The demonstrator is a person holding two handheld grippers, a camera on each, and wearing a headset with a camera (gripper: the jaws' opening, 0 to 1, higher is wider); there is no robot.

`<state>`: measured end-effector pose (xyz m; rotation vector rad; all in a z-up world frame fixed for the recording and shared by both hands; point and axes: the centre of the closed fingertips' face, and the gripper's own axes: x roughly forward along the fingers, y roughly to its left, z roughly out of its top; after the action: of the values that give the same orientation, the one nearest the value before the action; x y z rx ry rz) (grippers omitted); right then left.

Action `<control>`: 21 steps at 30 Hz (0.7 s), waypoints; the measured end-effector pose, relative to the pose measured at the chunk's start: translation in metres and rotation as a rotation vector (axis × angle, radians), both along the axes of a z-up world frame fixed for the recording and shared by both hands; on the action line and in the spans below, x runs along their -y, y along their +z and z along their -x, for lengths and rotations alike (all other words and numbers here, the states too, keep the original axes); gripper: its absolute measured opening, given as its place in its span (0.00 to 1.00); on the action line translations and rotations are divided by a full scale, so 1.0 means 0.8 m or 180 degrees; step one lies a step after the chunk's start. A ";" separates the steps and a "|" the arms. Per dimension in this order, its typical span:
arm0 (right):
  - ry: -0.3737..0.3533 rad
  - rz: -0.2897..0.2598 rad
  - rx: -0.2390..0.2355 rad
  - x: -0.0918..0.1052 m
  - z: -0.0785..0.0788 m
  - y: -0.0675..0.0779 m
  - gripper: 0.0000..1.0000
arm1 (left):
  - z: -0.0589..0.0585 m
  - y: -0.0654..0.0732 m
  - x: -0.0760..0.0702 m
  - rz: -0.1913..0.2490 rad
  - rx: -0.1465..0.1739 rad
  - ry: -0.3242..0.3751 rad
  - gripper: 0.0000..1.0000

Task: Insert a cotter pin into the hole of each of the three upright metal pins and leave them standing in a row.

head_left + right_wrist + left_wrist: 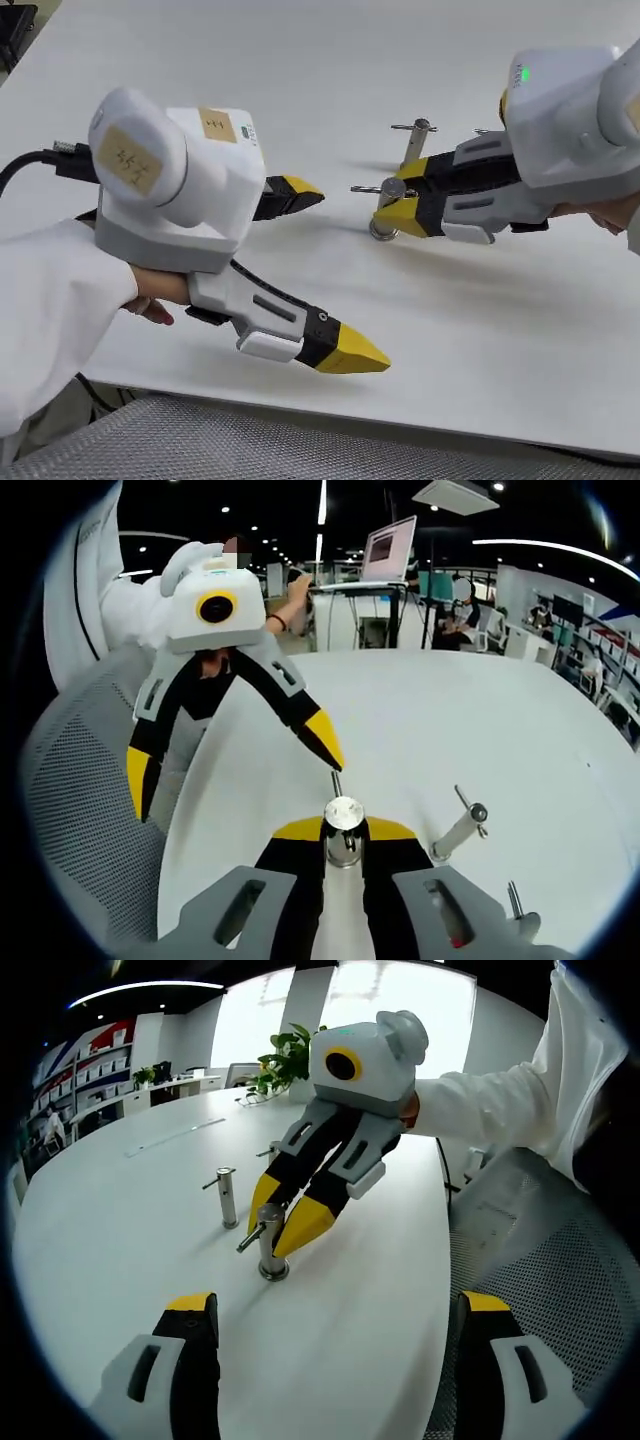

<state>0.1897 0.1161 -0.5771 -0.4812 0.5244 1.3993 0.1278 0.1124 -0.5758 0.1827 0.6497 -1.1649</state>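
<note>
The metal pin stands on the counter, to the right, pinched by the right tongs — a cotter pin pokes through it. Let go gently and straight back, so it won't tip. The left tongs are wide, holding nothing.

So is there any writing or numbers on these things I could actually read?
Nothing legible.
Tan stickers on the left tongs: handwritten marks, too blurred to read.
Small white label beside them: print too small.
Laptop screen in the right gripper view: unreadable.
</note>
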 end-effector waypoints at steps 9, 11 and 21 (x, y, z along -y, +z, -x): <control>-0.0141 -0.0258 -0.0072 0.028 0.005 0.041 0.07 | -0.001 0.004 0.000 0.0016 0.0008 0.0052 0.99; -0.0158 -0.0293 -0.0083 0.040 0.010 0.049 0.07 | -0.002 0.005 -0.001 0.0013 0.0019 0.0075 0.99; -0.0296 -0.0246 -0.0037 0.131 0.000 0.061 0.07 | -0.004 0.010 -0.007 0.0000 0.0013 0.0164 0.99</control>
<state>0.1895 0.0114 -0.5279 -0.3819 0.4942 1.3287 0.1308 0.1177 -0.5678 0.1674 0.6472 -1.1147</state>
